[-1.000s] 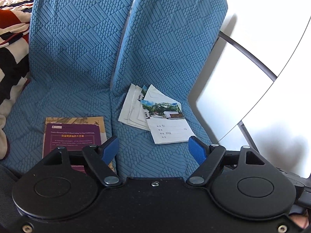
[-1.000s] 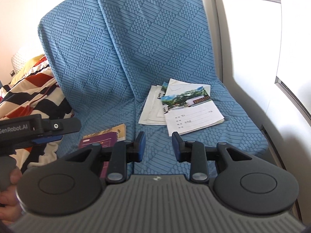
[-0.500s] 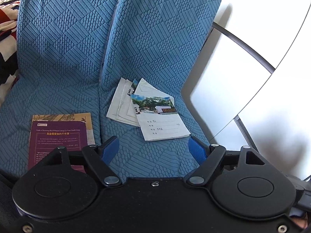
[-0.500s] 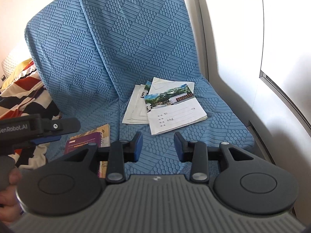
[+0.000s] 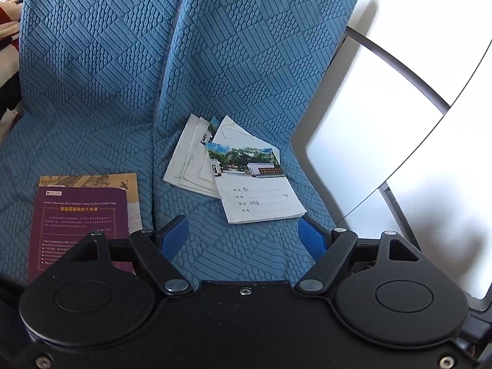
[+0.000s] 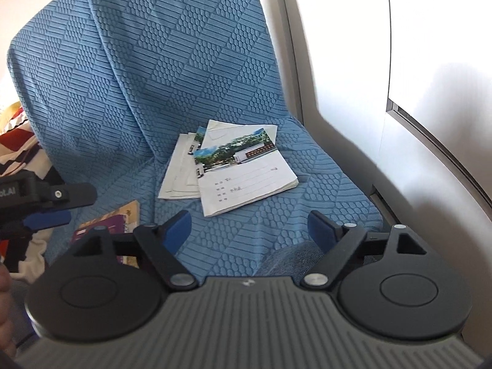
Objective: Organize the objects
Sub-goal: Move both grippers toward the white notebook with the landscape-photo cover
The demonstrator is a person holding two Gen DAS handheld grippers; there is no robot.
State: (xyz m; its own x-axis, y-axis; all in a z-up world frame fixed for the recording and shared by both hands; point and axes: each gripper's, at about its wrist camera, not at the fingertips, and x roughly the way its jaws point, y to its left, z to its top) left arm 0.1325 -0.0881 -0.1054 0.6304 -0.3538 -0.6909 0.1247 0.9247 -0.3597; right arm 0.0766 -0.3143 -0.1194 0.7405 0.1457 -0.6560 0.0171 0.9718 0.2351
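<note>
Both pairs of fingers are empty: your left gripper [image 5: 243,240] holds its blue fingers [image 5: 173,240] spread wide over bare seat fabric, and your right gripper [image 6: 249,230] is opening its fingers [image 6: 176,230] at this moment, with nothing between them.

Two blue quilted seats [image 5: 101,92] fill both views, side by side, their backs rising away from you. A pale wall panel [image 5: 384,129] stands to the right of them, and a striped blanket [image 6: 18,150] shows at the far left.

On the right-hand seat cushion lies a loose, fanned pile of papers [image 5: 190,166]. Topmost is a thin white exercise book [image 5: 255,184] with a landscape photo across its upper cover (its near edge points toward your fingers). It sits askew over the sheets below. On the left-hand cushion, well apart from the pile, a purple booklet [image 5: 80,221] lies on a tan-covered book [image 5: 92,181].

My reading is that you are approaching the pile to gather it. To do this well, come in low along the cushion and aim for the near edge of the exercise book. Slide one finger beneath that edge, since flat paper on soft fabric gives little to pinch. Close gently, so the cover does not crease. Check that the sheets underneath are not dragged along crookedly.
</note>
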